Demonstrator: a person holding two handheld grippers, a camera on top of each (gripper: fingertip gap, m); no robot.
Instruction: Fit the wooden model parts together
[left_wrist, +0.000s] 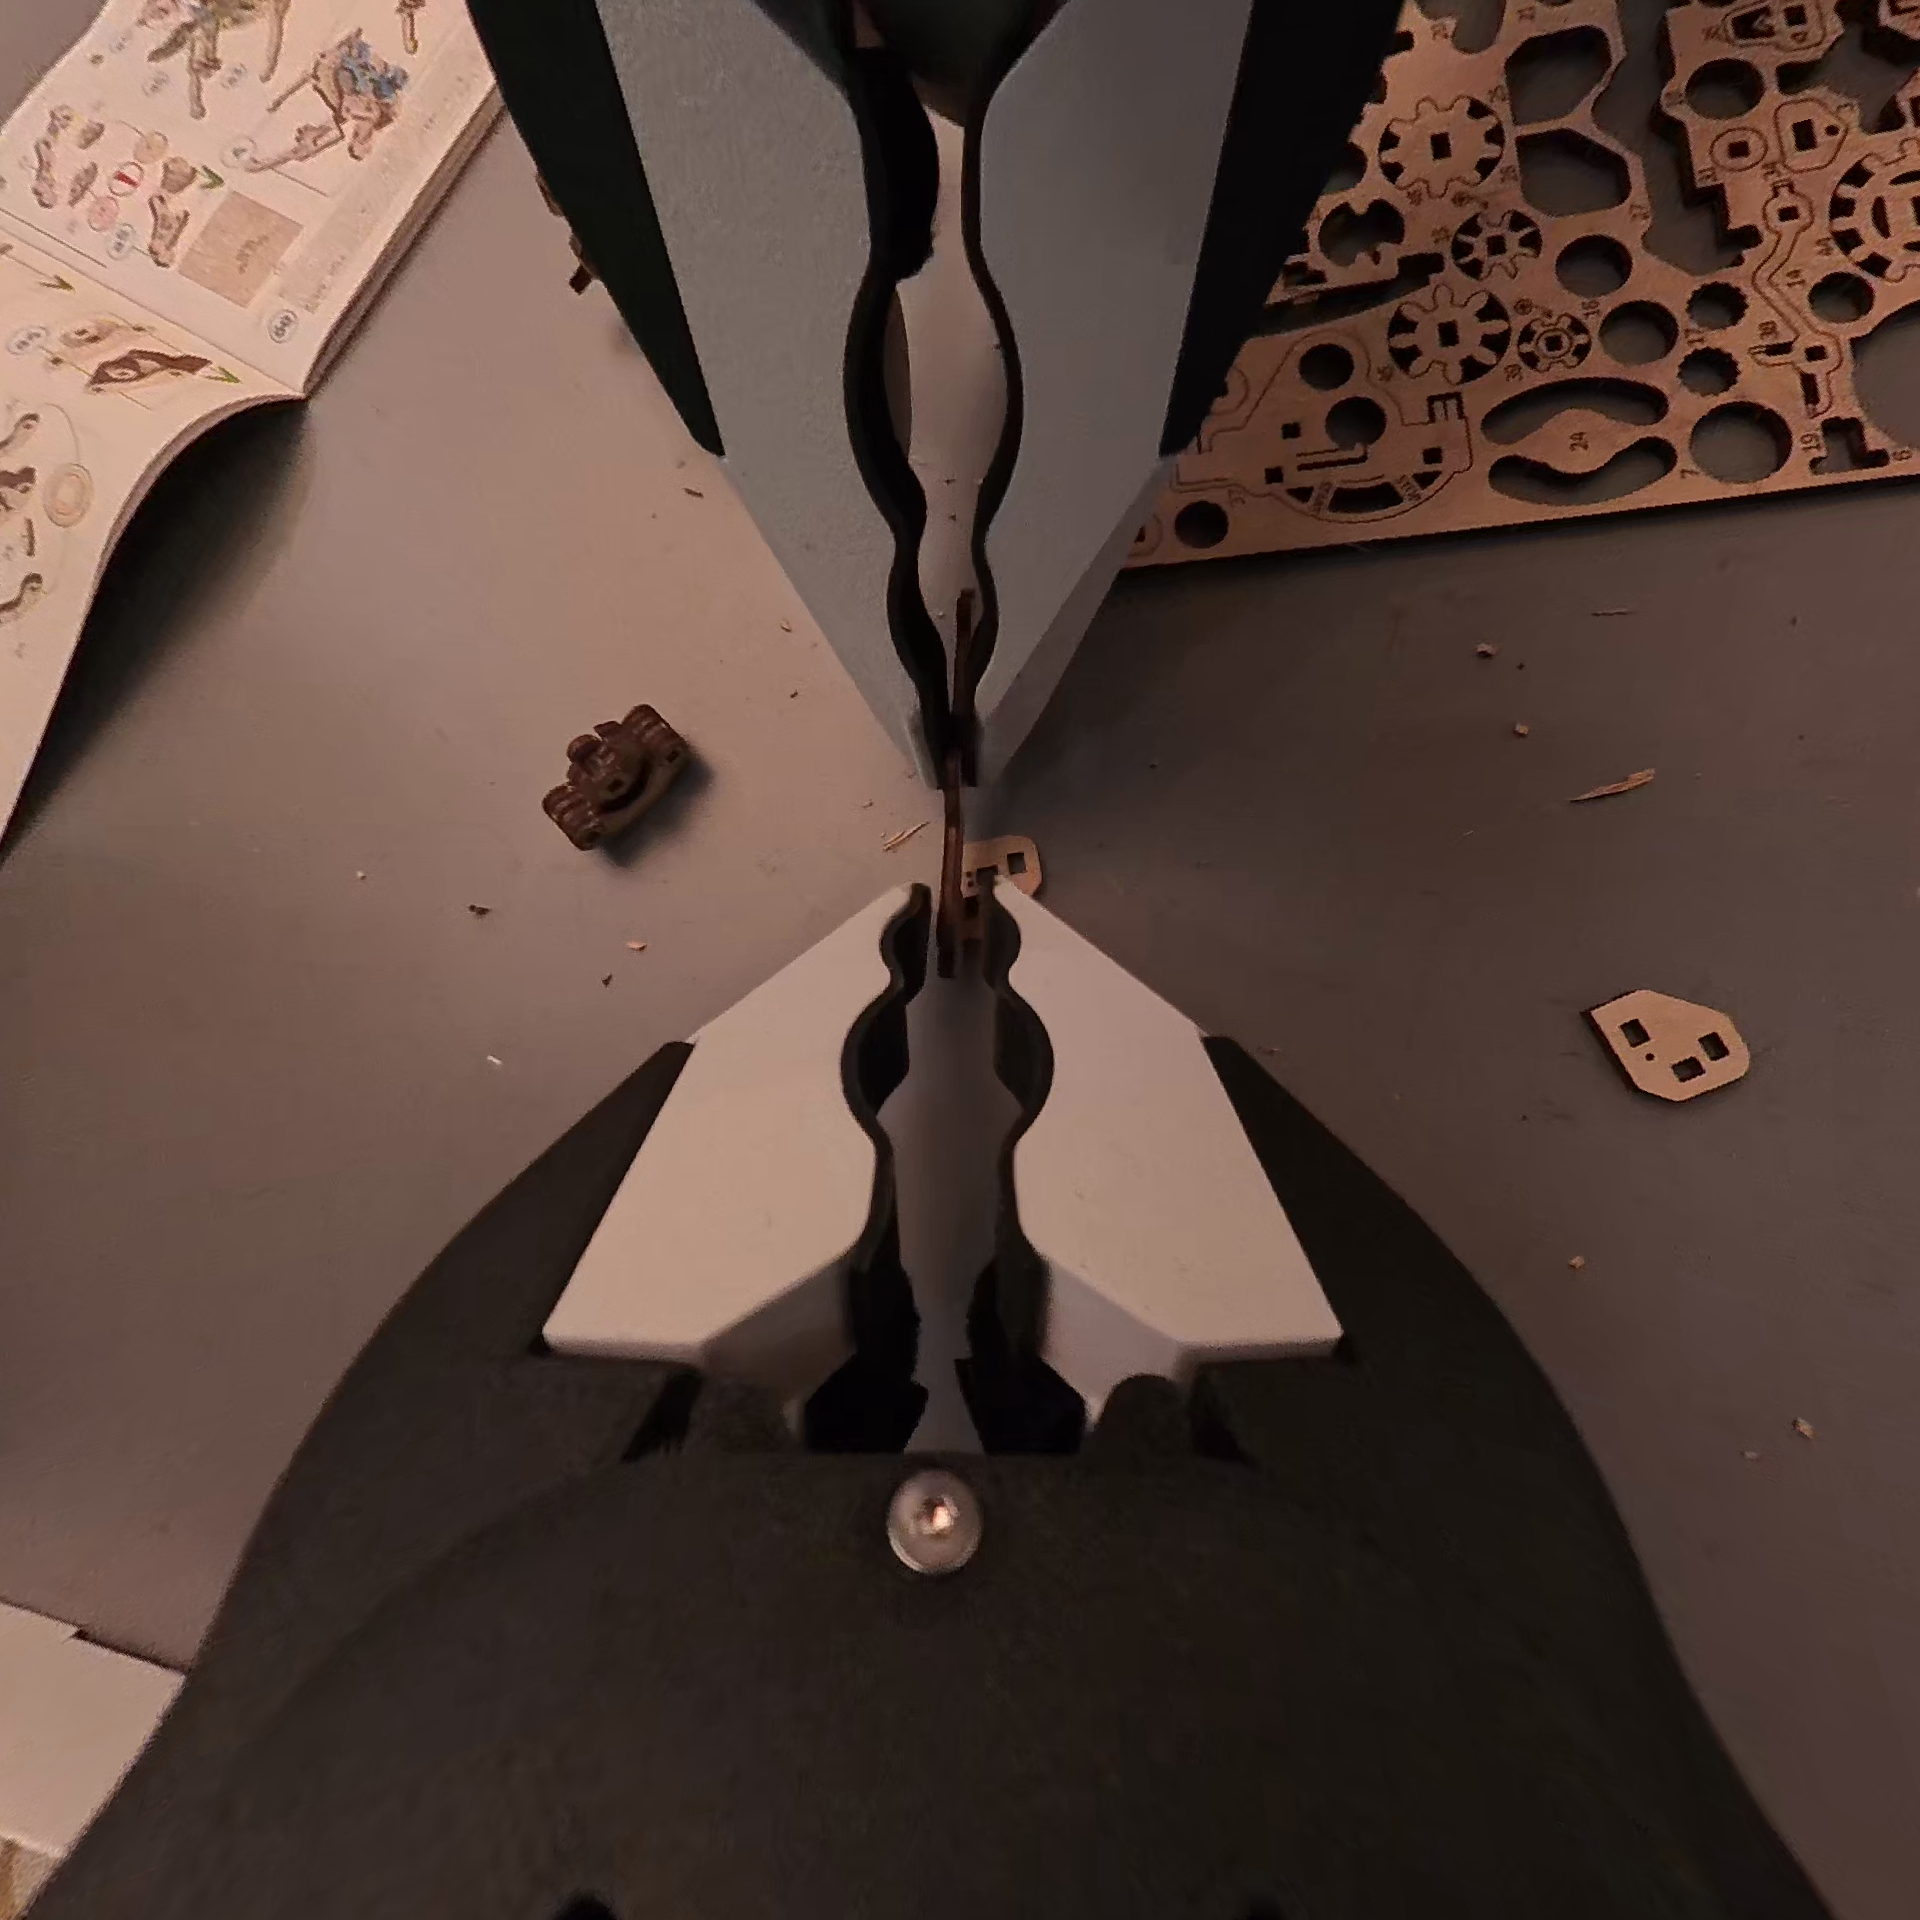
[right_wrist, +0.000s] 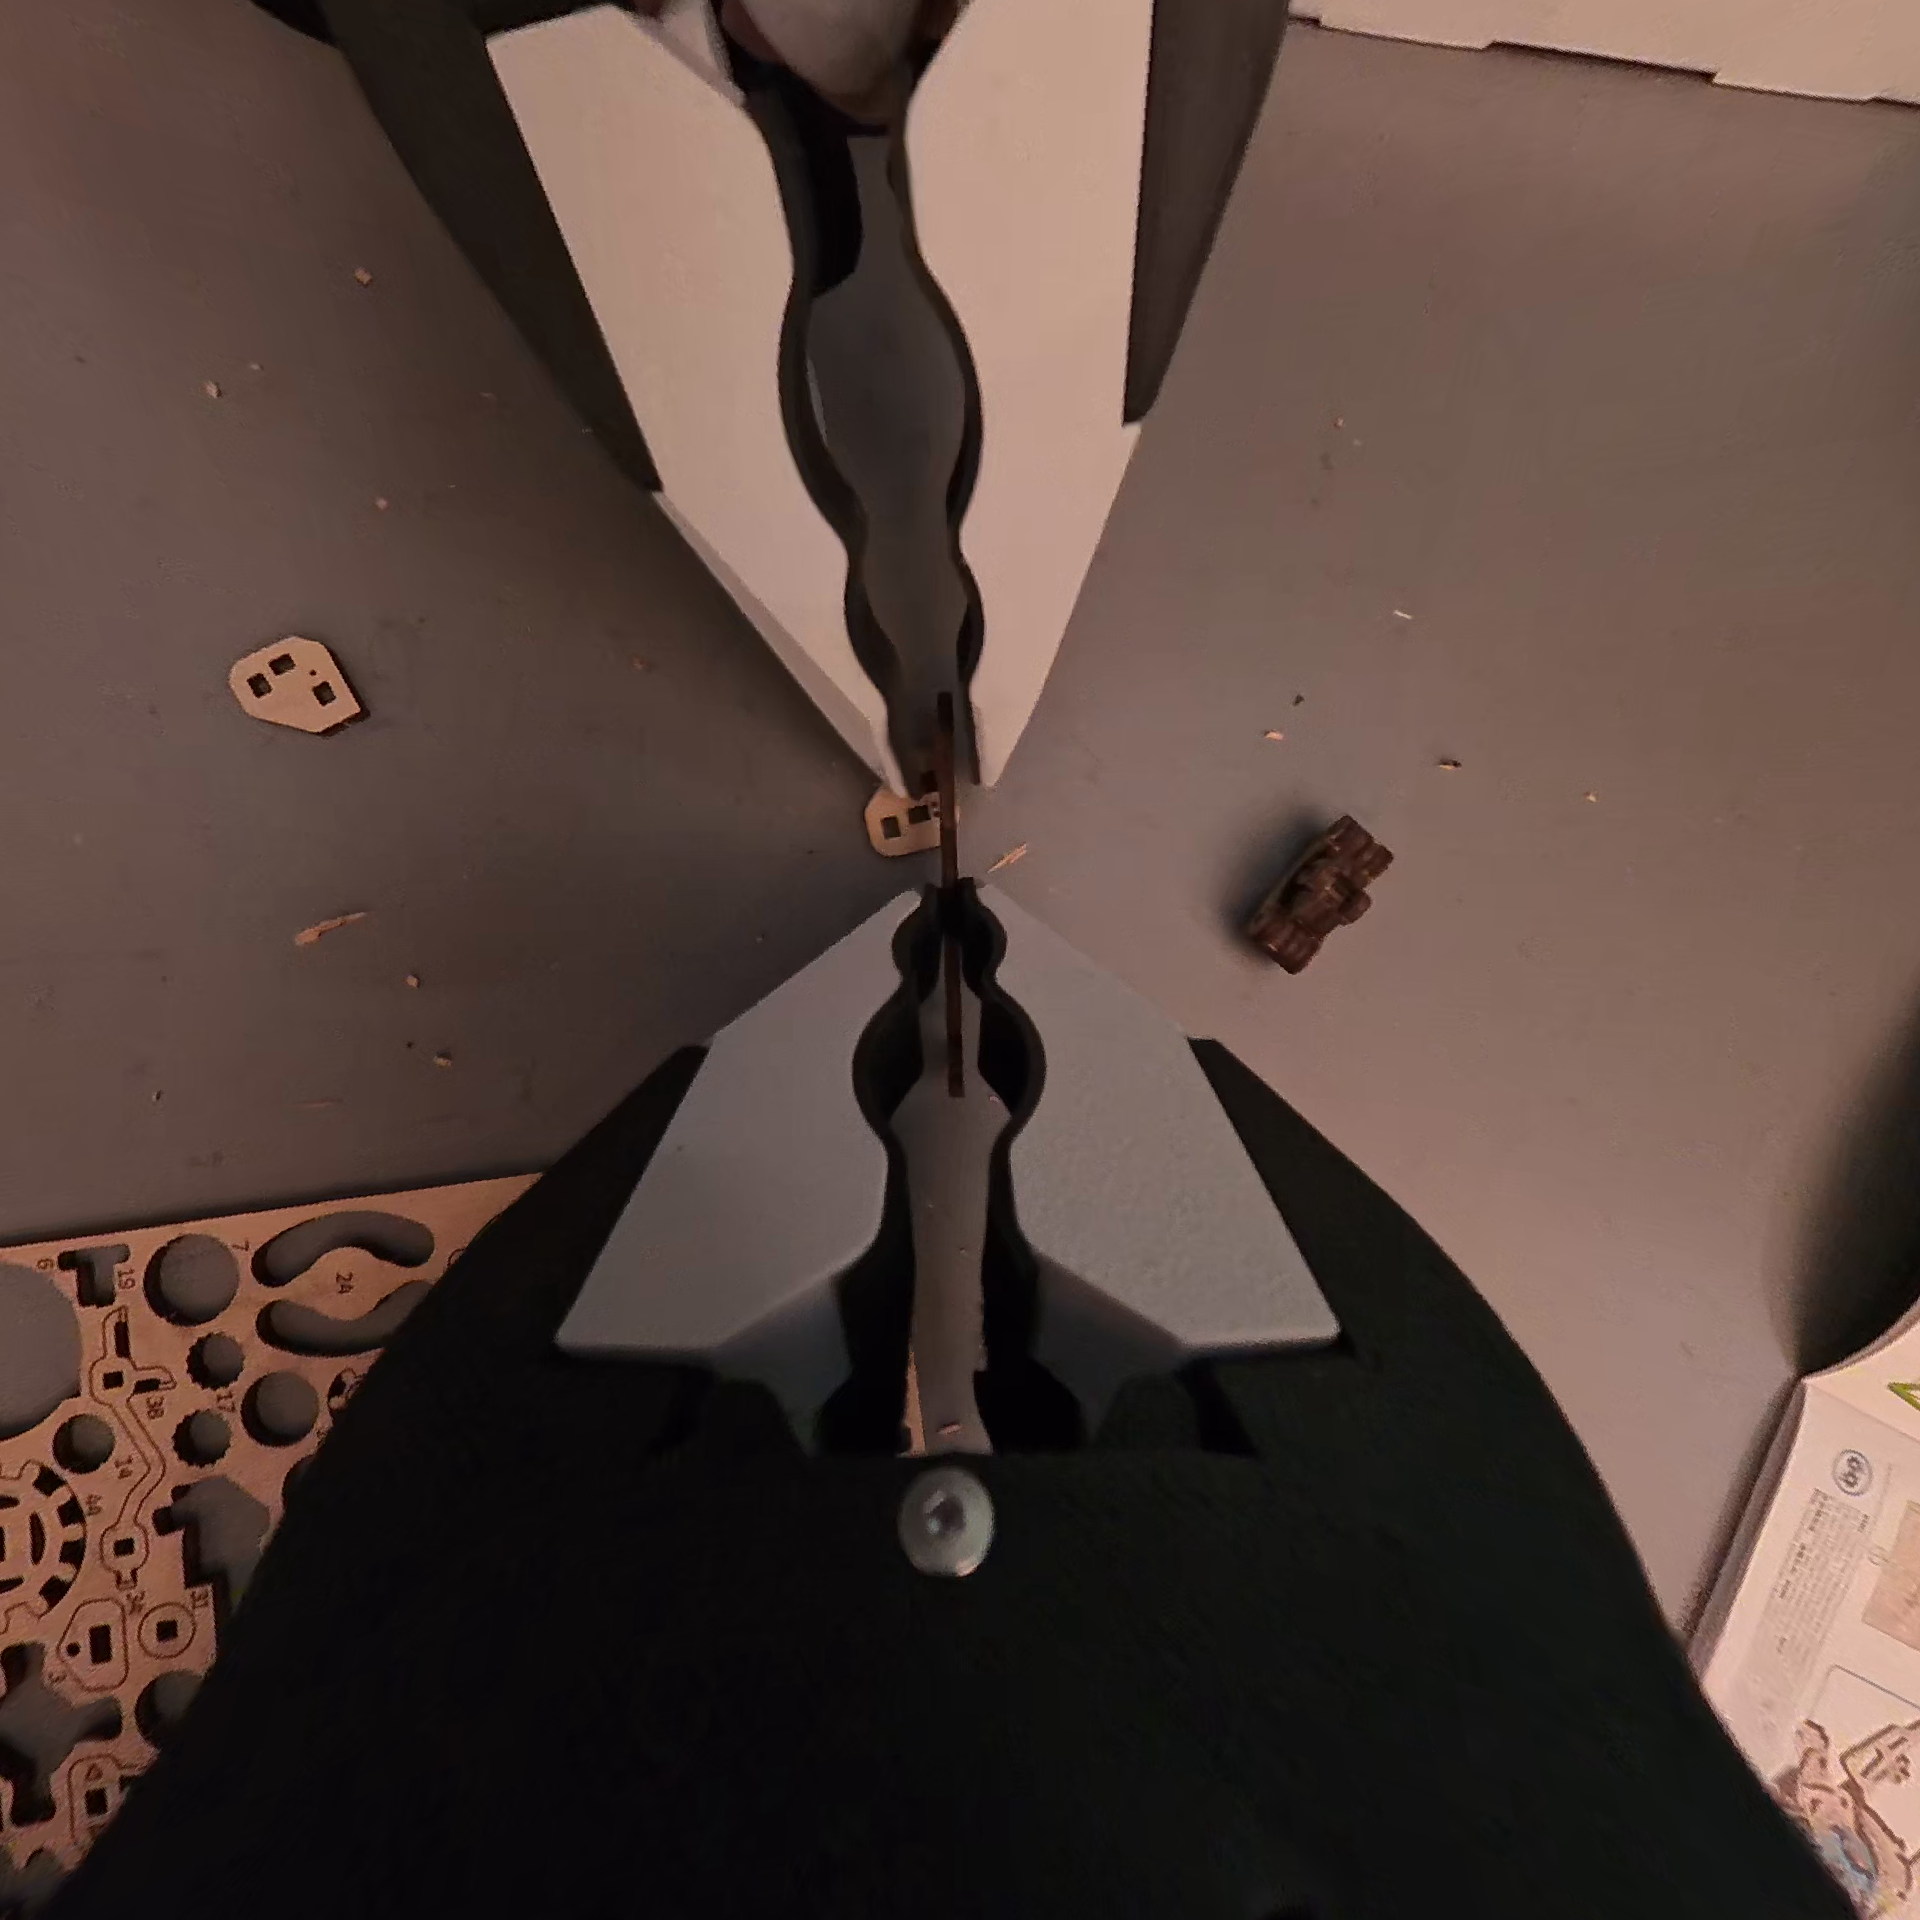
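Fingertips of both grippers are nearly nose to nose here, and each pair is pinching a thin dark wooden strip seen edge-on. Our left gripper (left_wrist: 951, 914) has its pale fingers pressed onto the lower end of one thin laser-cut wooden piece (left_wrist: 954, 894), and our right gripper (right_wrist: 951, 904) is clamped on its own flat wooden strip (right_wrist: 953, 997), which runs back between its pads.

What the next move hangs on: the two pieces lie end to end along the same line as the fingers, long axes roughly matched, meeting in the small gap between the two sets of tips. Neither hand is really nearer; the joint sits right between them. We honestly can't tell whether the tab is already in its slot, since it's all edge-on and dark.

Lying flat on the grey table (left_wrist: 312, 1039) just beside the joint is a small pale slotted plate (left_wrist: 1003, 862). A second pale plate with three square holes (left_wrist: 1668, 1049) sits well off to the side, and a little dark assembled wooden block (left_wrist: 615, 774) sits on the other.

As for writing, the plywood parts sheet (left_wrist: 1558, 364) carries small engraved part numbers, and the open instruction booklet (left_wrist: 156, 208) has printed step diagrams. No brand shows clearly.
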